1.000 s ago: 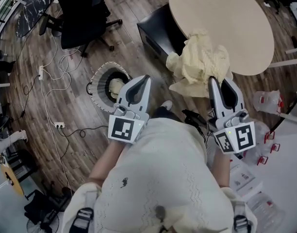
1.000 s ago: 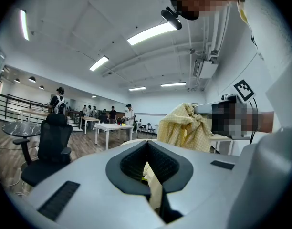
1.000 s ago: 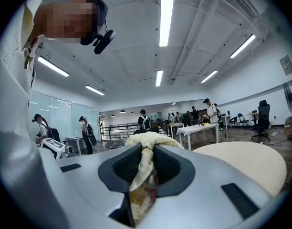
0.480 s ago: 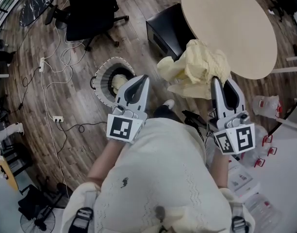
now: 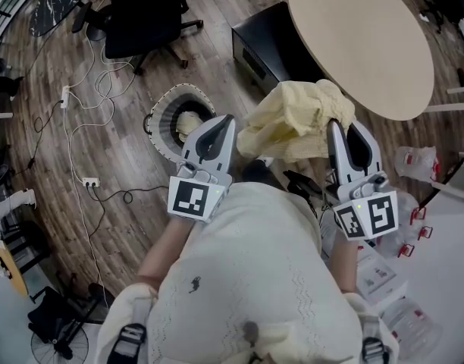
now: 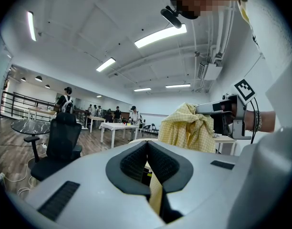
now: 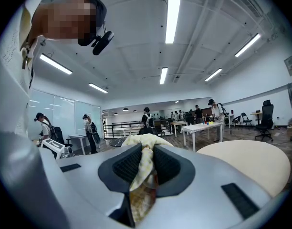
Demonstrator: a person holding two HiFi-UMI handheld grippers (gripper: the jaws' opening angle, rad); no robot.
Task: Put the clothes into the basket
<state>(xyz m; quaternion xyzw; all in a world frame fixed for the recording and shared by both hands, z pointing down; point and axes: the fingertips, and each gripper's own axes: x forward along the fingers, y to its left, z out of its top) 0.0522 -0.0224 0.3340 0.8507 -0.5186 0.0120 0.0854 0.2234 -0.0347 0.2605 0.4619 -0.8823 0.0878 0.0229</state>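
Note:
A pale yellow checked cloth (image 5: 289,123) hangs bunched from my right gripper (image 5: 336,125), which is shut on it. In the right gripper view the fabric (image 7: 143,168) is pinched between the dark pads. The cloth hangs just off the round table, right of the basket. The round basket (image 5: 160,112) stands on the wooden floor with a light garment (image 5: 188,121) inside. My left gripper (image 5: 225,120) hovers by the basket's right rim, its jaws together. In the left gripper view (image 6: 147,145) the pads meet, with the cloth (image 6: 186,128) and the right gripper beyond.
A round beige table (image 5: 361,36) sits at upper right with a black box (image 5: 266,40) beside it. A black office chair (image 5: 141,14) stands beyond the basket. Cables and a power strip (image 5: 89,182) lie on the floor at left. Plastic bags (image 5: 415,158) lie at right.
The yellow cloth has come off the table edge and moved left with the right gripper, nearer the basket. The left gripper has moved the same way, staying by the basket.

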